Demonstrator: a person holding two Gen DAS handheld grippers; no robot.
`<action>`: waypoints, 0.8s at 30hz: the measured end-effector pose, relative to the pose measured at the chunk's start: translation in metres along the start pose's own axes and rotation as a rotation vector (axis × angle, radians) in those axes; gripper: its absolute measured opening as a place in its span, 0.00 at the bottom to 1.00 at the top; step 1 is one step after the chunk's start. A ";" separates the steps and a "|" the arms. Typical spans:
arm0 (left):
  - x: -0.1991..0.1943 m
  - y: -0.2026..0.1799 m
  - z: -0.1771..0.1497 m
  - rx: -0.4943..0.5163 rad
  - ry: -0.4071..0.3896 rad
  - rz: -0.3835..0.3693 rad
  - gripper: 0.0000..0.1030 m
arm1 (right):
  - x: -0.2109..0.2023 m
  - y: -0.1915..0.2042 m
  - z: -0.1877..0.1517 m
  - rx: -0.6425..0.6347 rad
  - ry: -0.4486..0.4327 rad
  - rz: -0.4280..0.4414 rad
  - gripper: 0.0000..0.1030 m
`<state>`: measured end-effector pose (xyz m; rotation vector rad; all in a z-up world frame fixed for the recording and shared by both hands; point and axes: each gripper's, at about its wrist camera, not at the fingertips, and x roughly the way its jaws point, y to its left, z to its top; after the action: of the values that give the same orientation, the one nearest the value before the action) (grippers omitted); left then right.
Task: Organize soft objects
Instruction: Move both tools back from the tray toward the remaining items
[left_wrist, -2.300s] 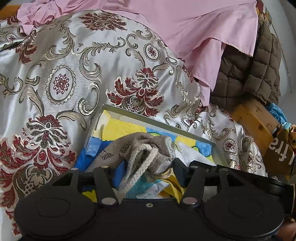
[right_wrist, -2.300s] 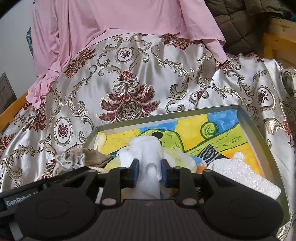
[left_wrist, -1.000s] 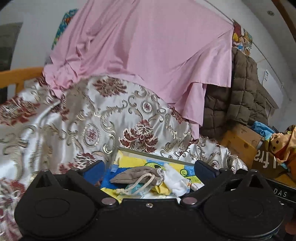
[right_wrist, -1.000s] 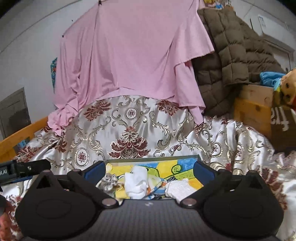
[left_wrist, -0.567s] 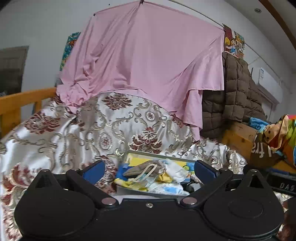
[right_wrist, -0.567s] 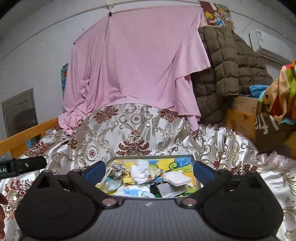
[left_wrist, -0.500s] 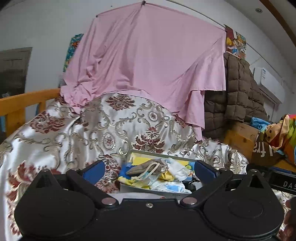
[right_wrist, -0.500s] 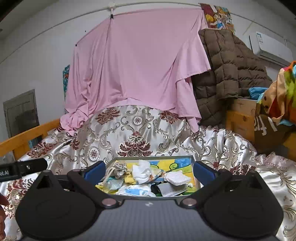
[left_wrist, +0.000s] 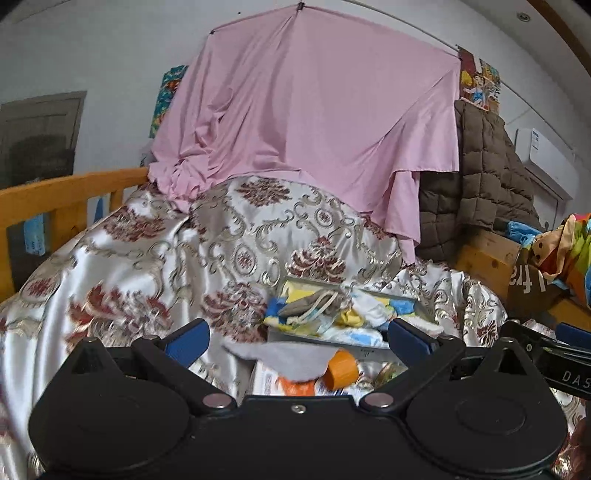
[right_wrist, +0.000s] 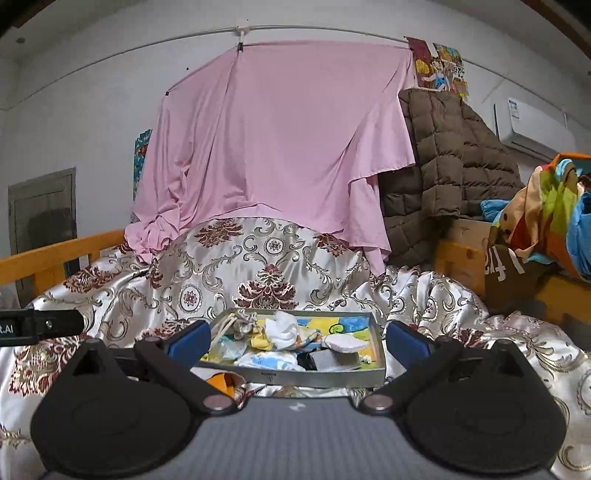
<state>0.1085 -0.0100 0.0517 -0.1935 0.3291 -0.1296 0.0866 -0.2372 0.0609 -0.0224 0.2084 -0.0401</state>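
Right wrist view: right tongs (right_wrist: 295, 338) spread wide and empty, set back from a grey tray (right_wrist: 314, 376) of soft objects (right_wrist: 282, 330) on the patterned bedspread (right_wrist: 258, 266). Left wrist view: left tongs (left_wrist: 297, 338) likewise apart, holding nothing.

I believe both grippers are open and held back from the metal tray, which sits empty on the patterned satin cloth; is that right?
Not quite: the metal tray is not empty. The right wrist view shows it holding soft items, among them a drawstring pouch and a white cloth. The rest stands: the left gripper and right gripper are open and held back, and the tray sits on the patterned satin cloth.
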 end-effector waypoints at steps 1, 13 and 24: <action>-0.003 0.002 -0.004 0.001 0.006 0.005 0.99 | -0.003 0.002 -0.003 -0.002 0.004 -0.001 1.00; -0.019 0.026 -0.040 -0.020 0.165 0.075 0.99 | -0.020 0.012 -0.040 0.000 0.109 -0.074 1.00; -0.018 0.025 -0.054 0.053 0.245 0.127 0.99 | -0.018 0.011 -0.068 -0.010 0.238 -0.115 1.00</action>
<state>0.0761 0.0076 0.0017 -0.1038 0.5805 -0.0363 0.0553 -0.2266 -0.0022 -0.0393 0.4453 -0.1568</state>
